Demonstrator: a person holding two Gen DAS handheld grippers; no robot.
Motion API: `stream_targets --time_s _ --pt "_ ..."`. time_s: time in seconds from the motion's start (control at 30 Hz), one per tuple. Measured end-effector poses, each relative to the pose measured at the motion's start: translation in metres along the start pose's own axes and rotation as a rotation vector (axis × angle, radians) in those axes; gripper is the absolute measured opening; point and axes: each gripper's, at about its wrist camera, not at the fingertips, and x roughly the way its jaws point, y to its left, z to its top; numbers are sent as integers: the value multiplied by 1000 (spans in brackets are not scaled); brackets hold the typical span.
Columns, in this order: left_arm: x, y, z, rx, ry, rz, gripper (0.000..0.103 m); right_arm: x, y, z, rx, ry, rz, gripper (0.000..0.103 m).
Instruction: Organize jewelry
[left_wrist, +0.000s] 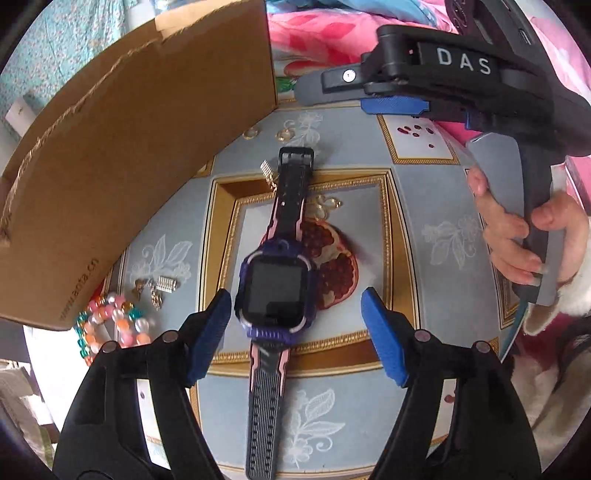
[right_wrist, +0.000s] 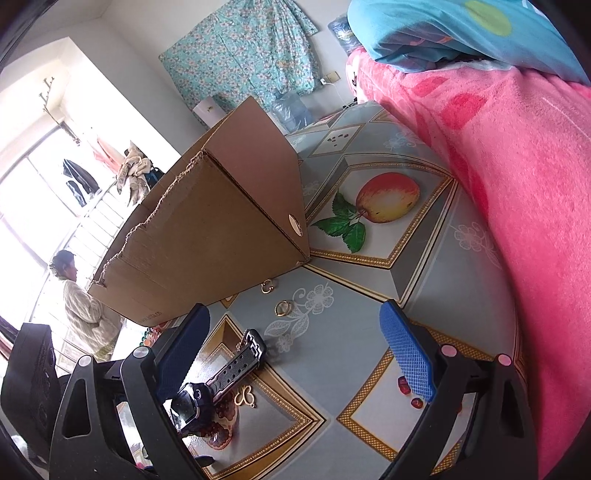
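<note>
Left wrist: cardboard box (left_wrist: 122, 184) beside watch (left_wrist: 275, 288), contents unseen.

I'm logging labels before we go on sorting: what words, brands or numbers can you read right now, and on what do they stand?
"DAS": white letters on the black body of the right gripper, left wrist view.
"www.a?ta.cn": printed near the edge of the cardboard box; the middle letters are blurred.
Small print on the same box in the right wrist view: too small to read.
Smartwatch: dark screen, no readable text.
</note>
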Motion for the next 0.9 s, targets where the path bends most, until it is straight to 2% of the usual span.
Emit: stream_targets --time_s 0.03,0.1,0.13,0.33,0.43,0.53,0.63,0.77,0.9 --pt "1 -2 3 15 -17 23 63 0 0 0 -2 2 -3 91" --pt "4 -5 11 13 -29 49 47 0 0 -1 -1 1 -2 91" --pt "6 -6 16 -1 -26 54 42 0 0 -1 1 2 1 91" --pt "11 -4 23 -32 -17 69 41 1 4 -2 -13 6 -11 91" --pt "4 -4 11 -29 -44 101 41 2 4 -1 -19 15 -1 92" --pt "-4 -3 8 -44 -74 99 41 7 4 1 -20 47 61 95" --pt "-13 -1 7 -83 -98 95 41 6 4 3 -17 54 86 95" --pt "-22 18 5 -179 -131 47 41 3 3 5 16 59 143 95" --pt "-30 47 -8 -272 -155 -9 41 1 -1 9 105 120 254 95"
